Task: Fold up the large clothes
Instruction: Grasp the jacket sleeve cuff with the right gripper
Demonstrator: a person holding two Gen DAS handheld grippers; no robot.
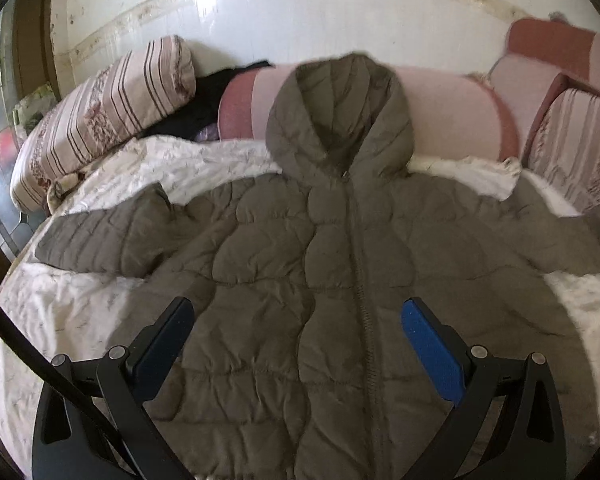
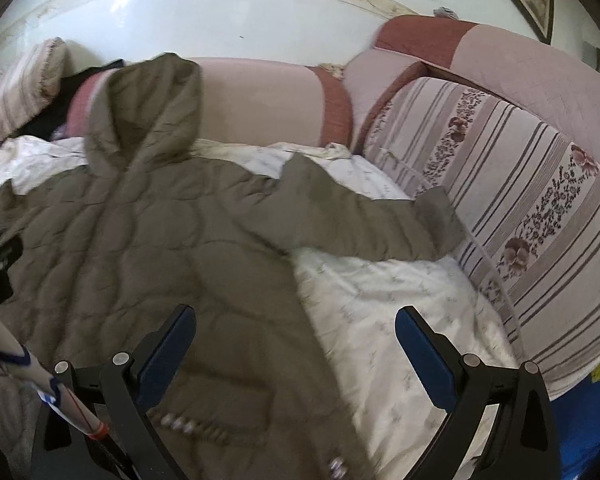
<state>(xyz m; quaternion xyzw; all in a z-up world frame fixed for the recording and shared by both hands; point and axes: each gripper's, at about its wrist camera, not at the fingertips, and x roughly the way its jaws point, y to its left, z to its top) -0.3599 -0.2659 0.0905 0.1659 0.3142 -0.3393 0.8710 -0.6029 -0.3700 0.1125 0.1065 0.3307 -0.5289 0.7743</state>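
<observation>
Blue-padded fingers of the left gripper [image 1: 296,344] are seen spread wide above the lower front of the quilted olive jacket [image 1: 320,280], with nothing held between them. Equally wide and empty, the right gripper [image 2: 296,348] is held over the jacket's hem edge and the white bedspread [image 2: 400,312] beside it. The jacket is laid flat, front up and zipped, on the bedspread, with both sleeves stretched outward and the hood [image 1: 340,116] propped against a pink bolster [image 1: 452,112]. A striped floral pillow [image 1: 100,116] is set at the left corner, with dark clothing [image 1: 196,108] beside it. Striped cushions [image 2: 520,208] are lined along the right side. A glossy white wall [image 1: 300,12] with a worn border strip is seen behind.
</observation>
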